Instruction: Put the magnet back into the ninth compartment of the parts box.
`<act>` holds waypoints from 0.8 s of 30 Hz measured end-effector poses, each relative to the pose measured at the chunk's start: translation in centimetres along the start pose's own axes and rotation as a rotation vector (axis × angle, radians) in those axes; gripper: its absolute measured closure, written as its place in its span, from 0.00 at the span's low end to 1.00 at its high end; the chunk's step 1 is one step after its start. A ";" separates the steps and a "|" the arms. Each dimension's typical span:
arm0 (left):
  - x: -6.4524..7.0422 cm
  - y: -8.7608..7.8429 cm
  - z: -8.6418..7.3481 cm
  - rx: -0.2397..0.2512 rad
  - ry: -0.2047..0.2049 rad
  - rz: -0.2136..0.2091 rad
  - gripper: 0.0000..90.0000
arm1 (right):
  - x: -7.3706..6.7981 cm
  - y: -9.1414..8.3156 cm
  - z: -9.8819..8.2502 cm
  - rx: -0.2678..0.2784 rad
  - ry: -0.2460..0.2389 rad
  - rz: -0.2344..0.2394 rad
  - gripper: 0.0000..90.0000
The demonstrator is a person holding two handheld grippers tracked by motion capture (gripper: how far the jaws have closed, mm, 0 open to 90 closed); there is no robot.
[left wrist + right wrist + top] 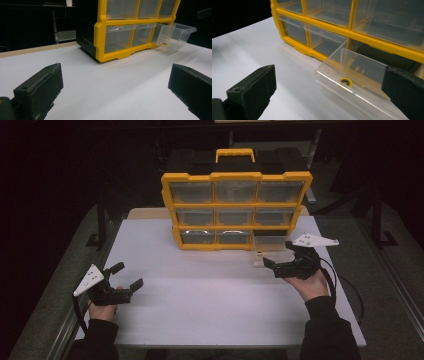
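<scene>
We held our right tongs (278,262) wide open, empty, at the pulled-out clear plastic drawer (352,82) to reach its small yellow ring (346,81); left tongs (126,276) idled open, lower left.

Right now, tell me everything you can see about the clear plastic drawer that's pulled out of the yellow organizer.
The clear plastic drawer is a small see-through bin with thin walls and a thicker lip along its front edge. It sits pulled partway out of the bottom-right slot of the yellow plastic organizer, its front tipped down towards the white table. Inside lies one small yellow ring with a dark centre, on the drawer floor near the front. The right gripper hovers just before it with its fingers spread; whether they touch it is unclear.
</scene>
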State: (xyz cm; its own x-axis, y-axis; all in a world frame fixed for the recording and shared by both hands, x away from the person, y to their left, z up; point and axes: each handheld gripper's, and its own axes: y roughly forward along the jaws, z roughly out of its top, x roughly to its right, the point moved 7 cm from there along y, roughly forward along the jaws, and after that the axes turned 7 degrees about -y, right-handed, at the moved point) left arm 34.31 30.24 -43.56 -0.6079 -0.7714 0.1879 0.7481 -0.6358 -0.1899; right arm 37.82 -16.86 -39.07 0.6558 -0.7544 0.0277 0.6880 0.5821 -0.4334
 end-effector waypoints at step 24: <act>0.0 0.1 -0.1 -0.004 0.001 0.001 0.00 | -0.6 -1.7 -2.9 0.051 0.012 -0.015 0.00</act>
State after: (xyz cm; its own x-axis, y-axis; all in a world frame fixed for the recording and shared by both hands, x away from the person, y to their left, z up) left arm 34.35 30.19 -43.65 -0.6076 -0.7719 0.1870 0.7476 -0.6354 -0.1936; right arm 35.37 -18.28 -40.97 0.6416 -0.7667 0.0230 0.7129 0.5850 -0.3868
